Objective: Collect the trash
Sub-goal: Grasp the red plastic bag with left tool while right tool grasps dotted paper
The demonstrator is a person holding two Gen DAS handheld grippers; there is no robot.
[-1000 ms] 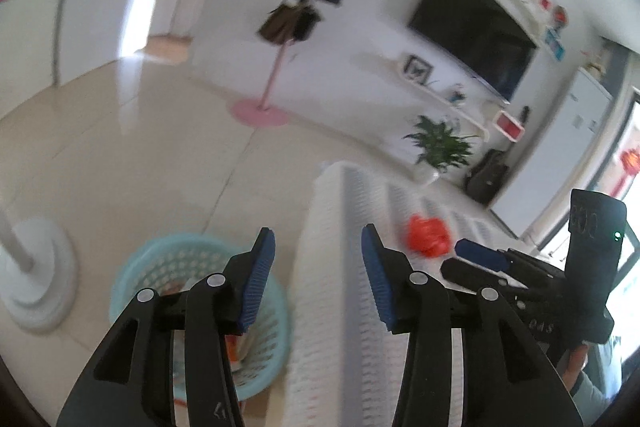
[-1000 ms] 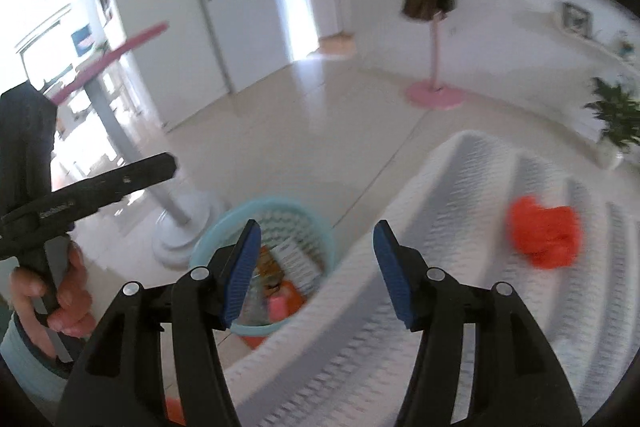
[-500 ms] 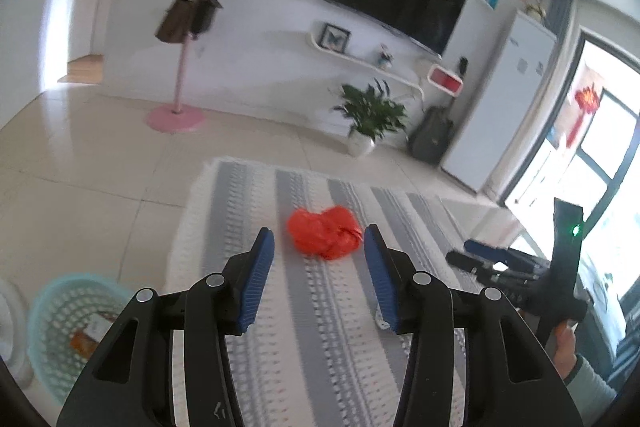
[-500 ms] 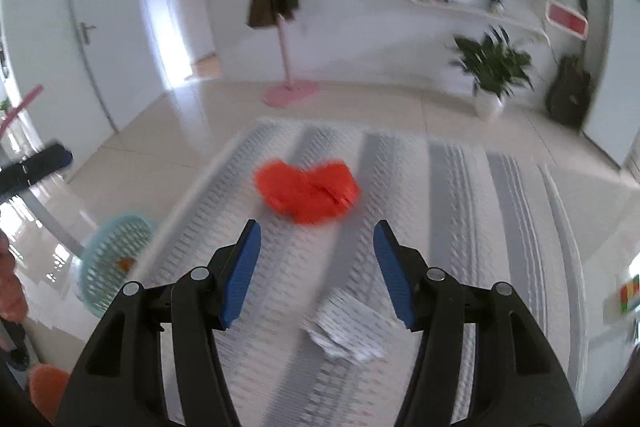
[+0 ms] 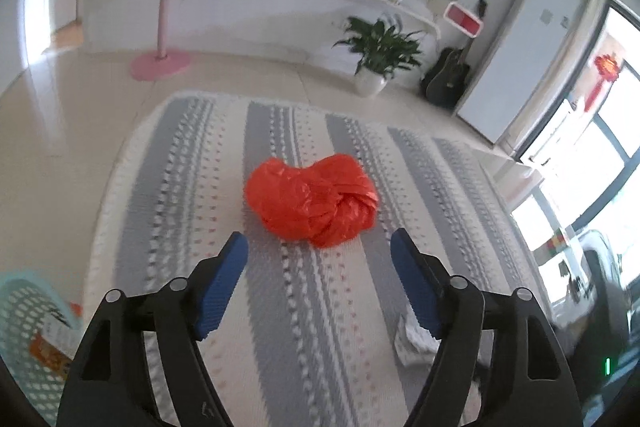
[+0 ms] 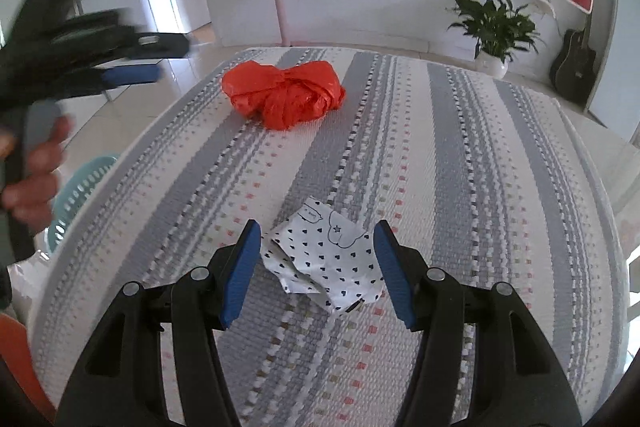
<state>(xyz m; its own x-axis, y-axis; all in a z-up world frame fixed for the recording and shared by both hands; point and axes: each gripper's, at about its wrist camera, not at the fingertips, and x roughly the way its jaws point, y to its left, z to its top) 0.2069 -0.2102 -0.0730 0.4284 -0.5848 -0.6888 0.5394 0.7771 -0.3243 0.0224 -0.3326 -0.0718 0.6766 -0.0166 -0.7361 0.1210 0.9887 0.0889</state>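
A crumpled red plastic bag [image 5: 314, 201] lies on a grey and white striped cloth [image 5: 180, 187]. My left gripper [image 5: 319, 275] is open and empty, just short of the bag. A crumpled white wrapper with small black hearts [image 6: 326, 259] lies on the same cloth [image 6: 460, 167], between the open fingers of my right gripper [image 6: 316, 267], which holds nothing. The wrapper also shows in the left wrist view [image 5: 412, 341], partly behind the right finger. The red bag shows further back in the right wrist view [image 6: 284, 93]. A light blue basket [image 5: 28, 339] with trash in it stands on the floor at the left.
The basket's rim shows at the cloth's left edge in the right wrist view [image 6: 80, 183]. My left gripper and hand [image 6: 60, 75] are blurred at the left there. A pink coat stand [image 5: 160, 27], a potted plant [image 5: 380, 55] and a guitar [image 5: 448, 75] stand on the floor beyond.
Both grippers swung from the basket side to face the cloth and moved closer. The left now faces the red bag with wider jaws. The right now has the wrapper between its fingers.
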